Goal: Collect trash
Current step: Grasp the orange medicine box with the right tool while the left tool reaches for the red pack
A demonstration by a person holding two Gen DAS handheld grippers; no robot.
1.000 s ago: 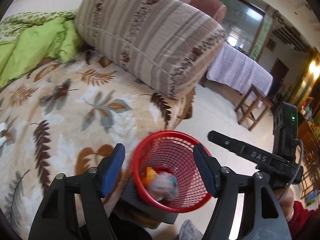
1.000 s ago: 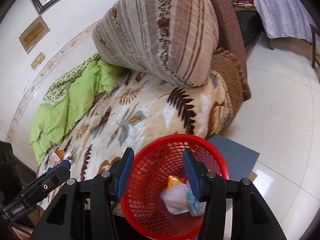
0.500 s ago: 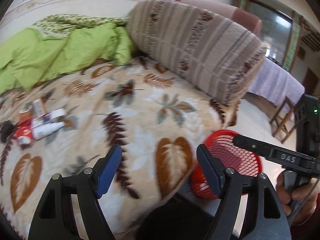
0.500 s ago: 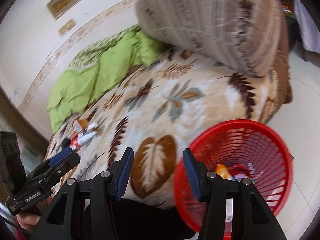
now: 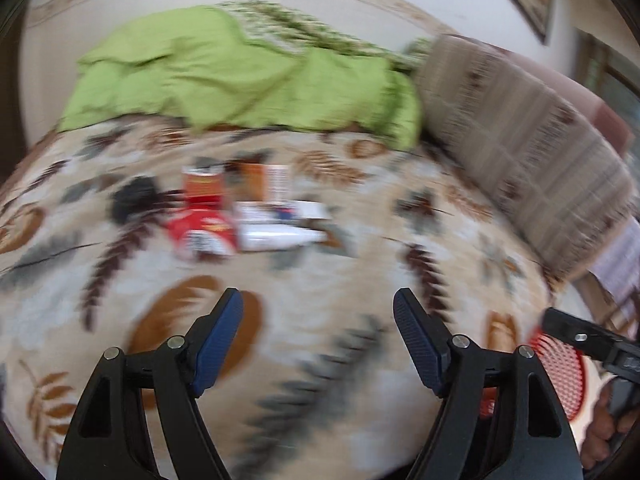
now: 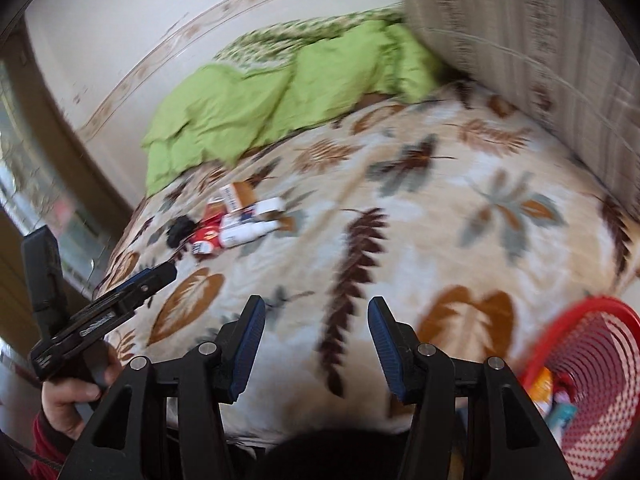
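A blurred cluster of red, white and orange wrappers and packets lies on the leaf-patterned bed blanket toward its far edge, just before the green quilt. Left gripper and right gripper jaws gape, empty; both have just been opening. Only the right view shows litter inside the red mesh basket.

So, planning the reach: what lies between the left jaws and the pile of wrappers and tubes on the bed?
Only bare leaf-patterned blanket, in the left wrist view.

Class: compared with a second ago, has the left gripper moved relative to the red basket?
Yes. The left gripper has swung away from the red basket, now at the frame's right edge, toward the trash pile on the bed.
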